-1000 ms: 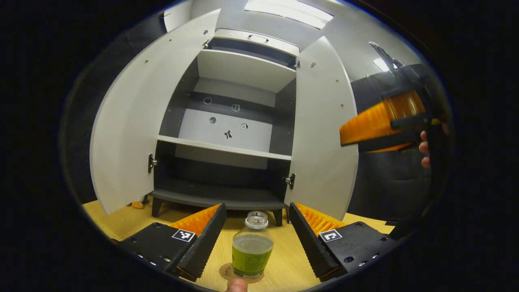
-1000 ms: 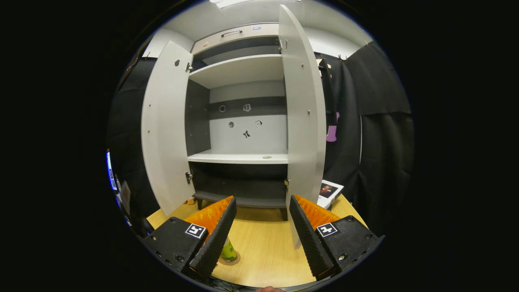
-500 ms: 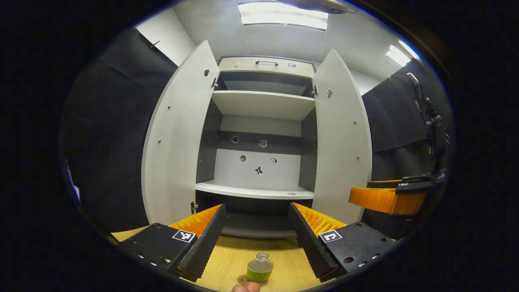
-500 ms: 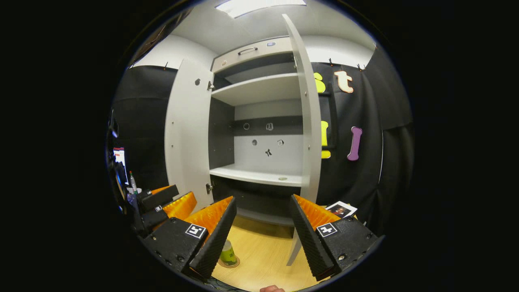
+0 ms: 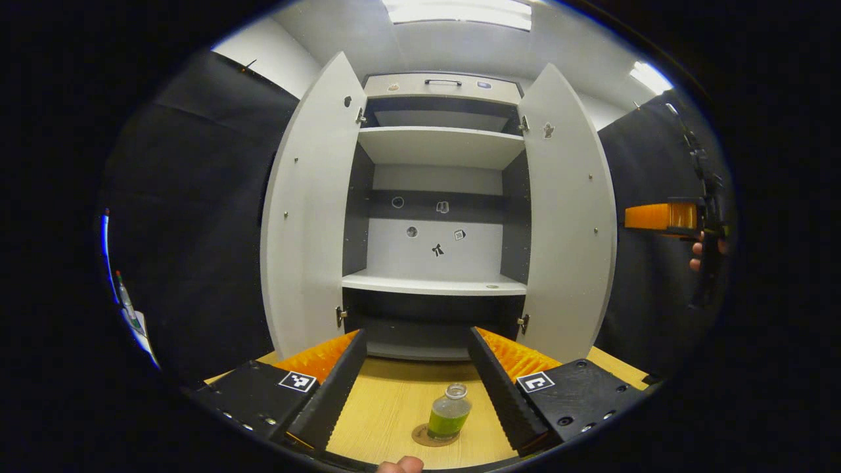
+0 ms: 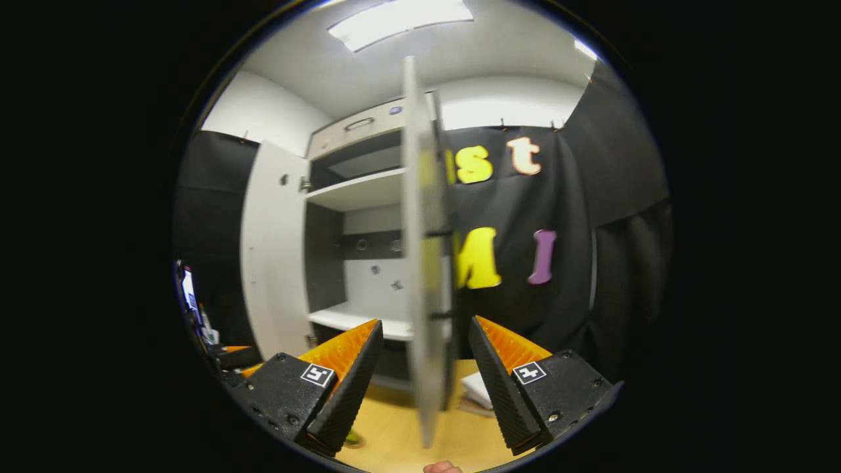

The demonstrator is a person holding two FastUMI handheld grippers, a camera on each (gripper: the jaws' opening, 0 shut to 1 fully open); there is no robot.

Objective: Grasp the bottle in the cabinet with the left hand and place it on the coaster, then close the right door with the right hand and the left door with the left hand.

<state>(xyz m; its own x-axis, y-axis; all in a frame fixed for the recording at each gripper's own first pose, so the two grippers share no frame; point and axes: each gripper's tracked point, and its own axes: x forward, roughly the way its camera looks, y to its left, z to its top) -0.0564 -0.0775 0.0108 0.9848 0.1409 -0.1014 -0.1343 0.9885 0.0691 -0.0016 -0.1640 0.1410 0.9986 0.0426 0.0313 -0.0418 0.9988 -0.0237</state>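
The bottle (image 5: 449, 413) stands upright on the round coaster (image 5: 420, 436) on the wooden table (image 5: 387, 407), in front of the cabinet (image 5: 439, 197). It sits ahead of the left gripper (image 5: 415, 384), between the lines of its two spread fingers but touching neither; that gripper is wide open and holds nothing. Both doors stand open: the left door (image 5: 309, 210) and the right door (image 5: 566, 217). In the right gripper view the right door (image 6: 424, 263) shows edge-on between the fingers of the right gripper (image 6: 420, 374), which is also wide open and grips nothing.

Half a second ago the bottle sat lower in the left gripper view and the right door showed more of its face to the right gripper; a second ago the bottle stood close between the left fingers.
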